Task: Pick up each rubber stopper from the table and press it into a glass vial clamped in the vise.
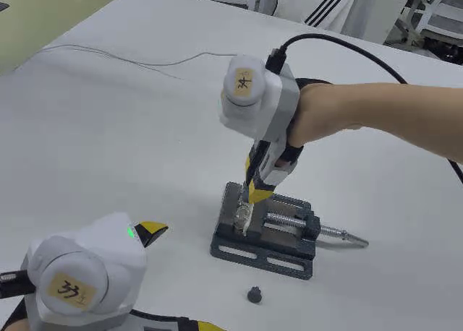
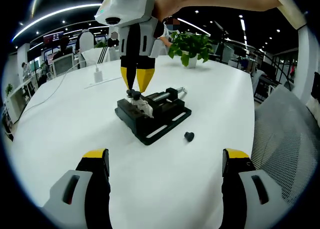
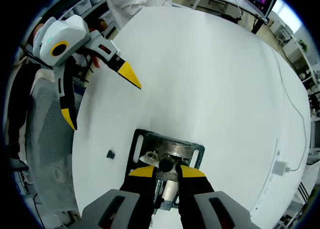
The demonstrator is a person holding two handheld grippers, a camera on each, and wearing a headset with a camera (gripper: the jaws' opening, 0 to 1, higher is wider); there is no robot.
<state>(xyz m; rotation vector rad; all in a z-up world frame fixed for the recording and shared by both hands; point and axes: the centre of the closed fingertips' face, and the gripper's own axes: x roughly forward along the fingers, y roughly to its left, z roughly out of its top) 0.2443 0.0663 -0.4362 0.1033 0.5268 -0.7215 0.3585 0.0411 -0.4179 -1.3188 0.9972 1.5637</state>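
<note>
1. R fingers (image 3: 142, 172): narrow, yellow tips pinching a dark round rubber stopper (image 3: 164, 164). In the head view the right gripper (image 3: 166, 170) points steeply down.
2. That stopper sits at the mouth of the clear glass vial (image 1: 242, 217), which looks upright and is clamped in the black metal vise (image 1: 264, 256). Can't tell if it's fully seated, as the tips hide the joint.
3. L fingers (image 2: 94, 161): wide apart, holding nothing. The left gripper (image 2: 165, 159) hangs close to the person, well apart from the vise.
4. A second dark rubber stopper (image 2: 188, 136) lies loose on the white tabletop (image 1: 108, 129). It's near the vise's front edge but not touching it, between the vise & the left gripper.
5. Progress, my read: one stopper is at the press-in step, w/ the push prob. not finished, and one more is left to pick up. I see no other loose stoppers. Can't tell whether the vise holds a 2nd empty vial for it.
</note>
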